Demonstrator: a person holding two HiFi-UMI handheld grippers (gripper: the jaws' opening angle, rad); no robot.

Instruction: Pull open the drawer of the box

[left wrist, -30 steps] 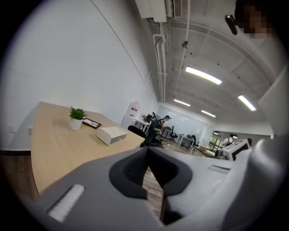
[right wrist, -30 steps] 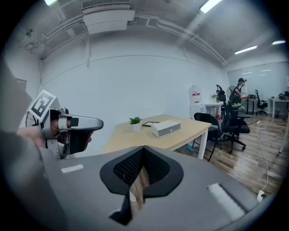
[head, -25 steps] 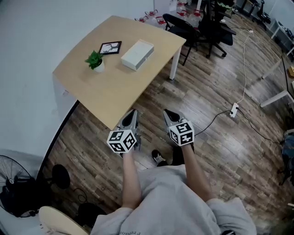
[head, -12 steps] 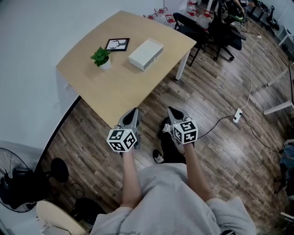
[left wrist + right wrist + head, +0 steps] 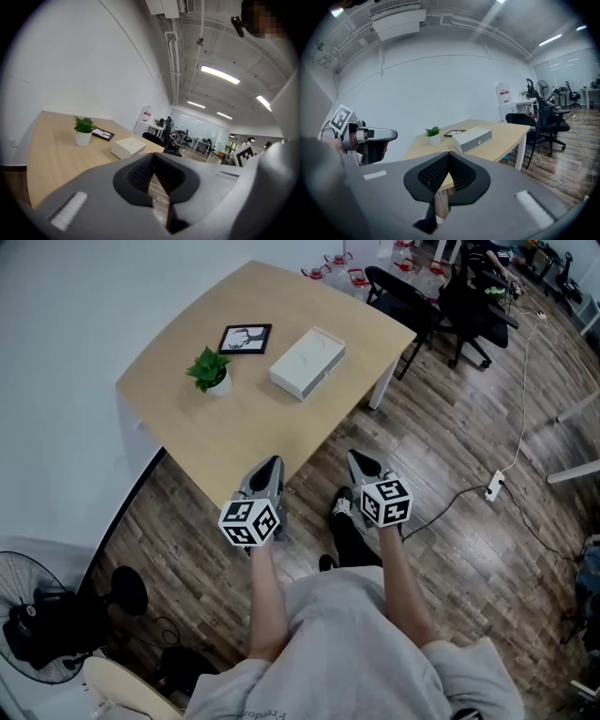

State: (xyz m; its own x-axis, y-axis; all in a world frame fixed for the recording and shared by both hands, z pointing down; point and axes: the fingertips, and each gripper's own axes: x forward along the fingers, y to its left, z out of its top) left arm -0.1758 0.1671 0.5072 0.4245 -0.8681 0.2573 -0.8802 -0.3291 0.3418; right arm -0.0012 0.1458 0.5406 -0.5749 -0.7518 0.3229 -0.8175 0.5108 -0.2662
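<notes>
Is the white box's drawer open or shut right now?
Shut: the white box shows a flush front in the right gripper view, nothing pulled out.

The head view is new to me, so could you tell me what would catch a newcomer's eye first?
The black-and-white marker cubes draw the eye first: the left gripper and the right gripper, both shut and empty, are held side by side near the closest corner of the light wooden table. On it sit a white box and, to its left, a potted plant and a framed picture.
</notes>
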